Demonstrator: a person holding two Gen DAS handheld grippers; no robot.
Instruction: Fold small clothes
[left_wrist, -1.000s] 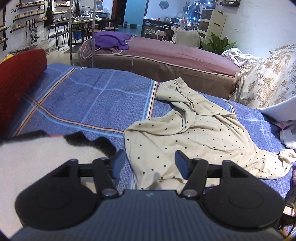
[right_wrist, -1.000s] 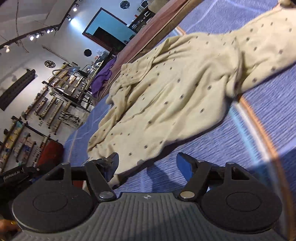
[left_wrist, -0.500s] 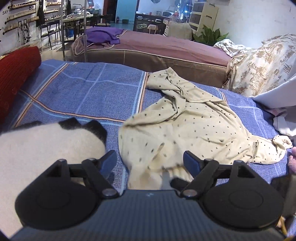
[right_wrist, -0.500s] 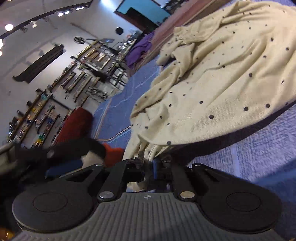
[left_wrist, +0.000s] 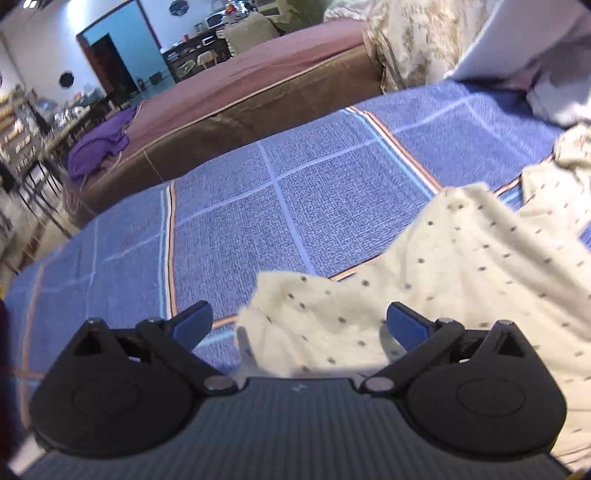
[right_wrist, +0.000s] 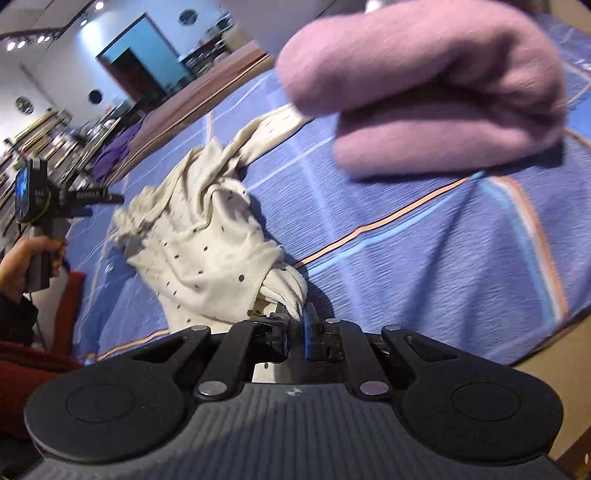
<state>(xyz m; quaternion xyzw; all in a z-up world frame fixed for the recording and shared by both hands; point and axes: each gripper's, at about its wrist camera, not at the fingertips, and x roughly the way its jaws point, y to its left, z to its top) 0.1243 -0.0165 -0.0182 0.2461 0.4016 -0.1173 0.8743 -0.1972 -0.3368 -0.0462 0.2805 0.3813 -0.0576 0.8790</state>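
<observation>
The blue plaid bedspread (left_wrist: 229, 206) stretched ahead of both grippers, with a folded pink fleece garment (right_wrist: 424, 88) lying on it beyond the right jaws. The cream, dark-dotted knit garment (right_wrist: 207, 236) lay bunched on the bedspread, trailing away ahead and to the left of the right gripper (right_wrist: 295, 330), whose jaws were clamped on its ribbed edge. The left gripper (left_wrist: 299, 323) held its jaws wide apart, garment cloth lying between and beyond them.
</observation>
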